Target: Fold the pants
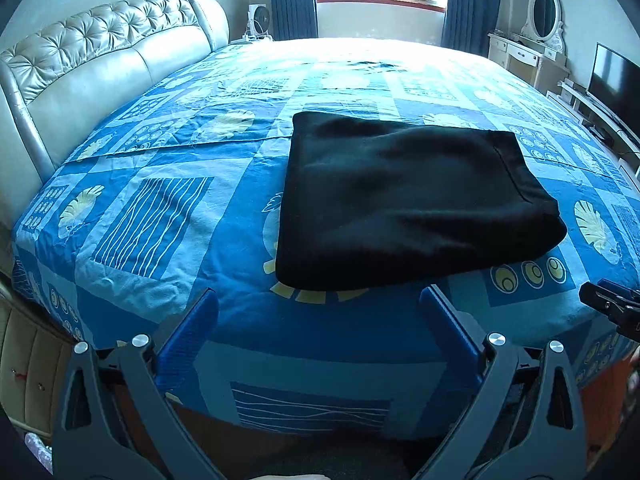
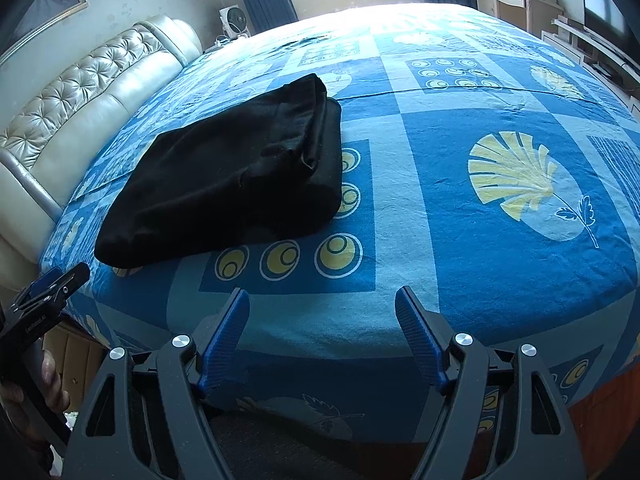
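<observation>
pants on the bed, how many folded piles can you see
1. The black pants lie in a single folded pile on the blue patterned bedsheet, near the bed's front edge, just beyond the open left gripper. No other garment shows; the far end is glare-washed.

The black pants (image 1: 404, 204) lie folded into a thick rectangle on the bed (image 1: 168, 208), just past the left hand-held gripper (image 1: 320, 300), whose blue fingers (image 1: 200, 320) stand wide apart with nothing between them. At three o'clock the right hand-held gripper (image 1: 616, 300) pokes in over the blue patterned sheet.
</observation>
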Demonstrator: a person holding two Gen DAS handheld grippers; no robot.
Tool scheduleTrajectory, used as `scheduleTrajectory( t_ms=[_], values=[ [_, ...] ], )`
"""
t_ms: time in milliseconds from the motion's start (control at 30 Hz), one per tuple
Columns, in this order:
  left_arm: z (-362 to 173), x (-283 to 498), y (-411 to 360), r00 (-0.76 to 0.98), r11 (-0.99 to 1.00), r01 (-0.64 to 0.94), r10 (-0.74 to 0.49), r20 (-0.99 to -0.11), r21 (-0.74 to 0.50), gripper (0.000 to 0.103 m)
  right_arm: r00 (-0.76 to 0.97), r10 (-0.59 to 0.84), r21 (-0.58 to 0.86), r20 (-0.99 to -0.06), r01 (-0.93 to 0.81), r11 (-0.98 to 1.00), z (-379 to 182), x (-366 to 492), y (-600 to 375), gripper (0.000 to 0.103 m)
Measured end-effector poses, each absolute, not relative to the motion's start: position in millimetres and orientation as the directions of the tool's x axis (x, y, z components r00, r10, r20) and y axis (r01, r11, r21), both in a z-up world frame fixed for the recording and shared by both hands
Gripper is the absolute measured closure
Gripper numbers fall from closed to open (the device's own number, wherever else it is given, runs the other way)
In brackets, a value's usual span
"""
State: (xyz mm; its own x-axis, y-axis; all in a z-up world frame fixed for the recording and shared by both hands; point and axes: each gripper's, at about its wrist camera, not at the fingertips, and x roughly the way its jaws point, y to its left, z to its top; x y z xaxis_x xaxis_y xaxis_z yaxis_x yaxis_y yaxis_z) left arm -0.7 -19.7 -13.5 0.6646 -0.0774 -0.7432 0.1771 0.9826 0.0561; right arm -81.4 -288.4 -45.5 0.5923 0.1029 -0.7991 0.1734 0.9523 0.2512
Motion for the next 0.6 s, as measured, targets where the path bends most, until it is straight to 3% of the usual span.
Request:
scheduleTrajectory(
  t_ms=[167, 600],
  values=[
    [-12.3, -0.1, -16.7, 0.655, 0.985, 0.172, -0.098, -0.749, 0.022, 0.002, 0.590, 0.108, 0.251, -0.800, 0.166, 0.954, -45.6, -81.4, -286.6, 0.028],
    [-13.0, -0.4, -24.7, 0.657, 0.981, 0.160, -0.026, -0.754, 0.106, 0.002, 0.578, 0.121, 0.254, -0.807, 0.154, 0.955, -48.4, -80.9, -281.8, 0.028]
  ],
)
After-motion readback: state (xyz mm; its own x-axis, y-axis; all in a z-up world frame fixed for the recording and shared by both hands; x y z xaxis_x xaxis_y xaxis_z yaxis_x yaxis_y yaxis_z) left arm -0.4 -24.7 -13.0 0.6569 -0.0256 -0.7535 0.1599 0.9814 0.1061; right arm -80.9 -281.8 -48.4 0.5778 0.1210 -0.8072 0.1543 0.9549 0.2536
